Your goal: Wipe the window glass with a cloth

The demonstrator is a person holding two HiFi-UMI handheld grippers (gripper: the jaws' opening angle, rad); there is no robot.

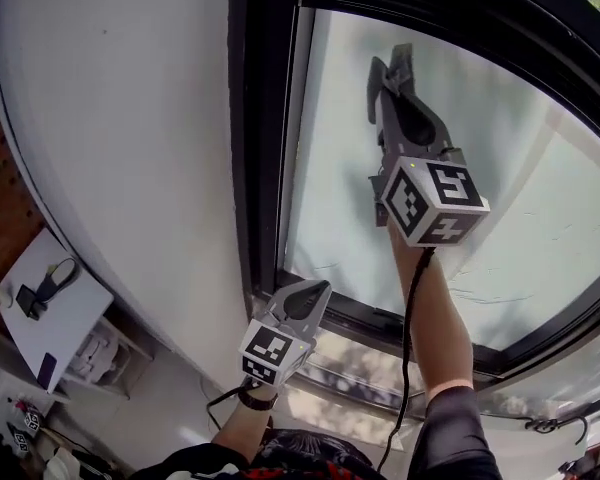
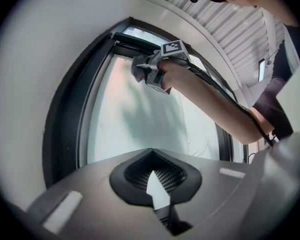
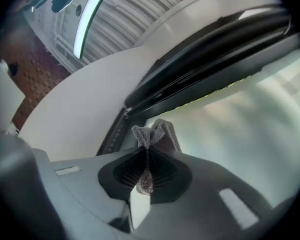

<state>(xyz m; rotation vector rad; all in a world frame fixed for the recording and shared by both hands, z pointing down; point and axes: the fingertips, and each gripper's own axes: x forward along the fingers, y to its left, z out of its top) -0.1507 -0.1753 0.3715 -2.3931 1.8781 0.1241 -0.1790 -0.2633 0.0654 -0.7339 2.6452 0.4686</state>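
Observation:
The window glass (image 1: 330, 198) is frosted and set in a black frame (image 1: 252, 128). My right gripper (image 1: 392, 68) is raised against the upper left part of the pane, shut on a grey cloth (image 3: 151, 133) that bunches out past the jaws onto the glass (image 3: 240, 119). From the left gripper view, the cloth (image 2: 139, 68) shows at the pane's top corner, with the right gripper (image 2: 146, 70) behind it. My left gripper (image 1: 308, 296) hangs lower, by the bottom frame, shut with nothing between its jaws, pointing up at the glass (image 2: 135, 129).
A white wall (image 1: 130, 118) runs left of the frame. The window sill (image 1: 365, 363) lies below the pane. A white shelf (image 1: 75, 323) with small items stands at the lower left. A black cable (image 1: 412, 308) trails down my right forearm.

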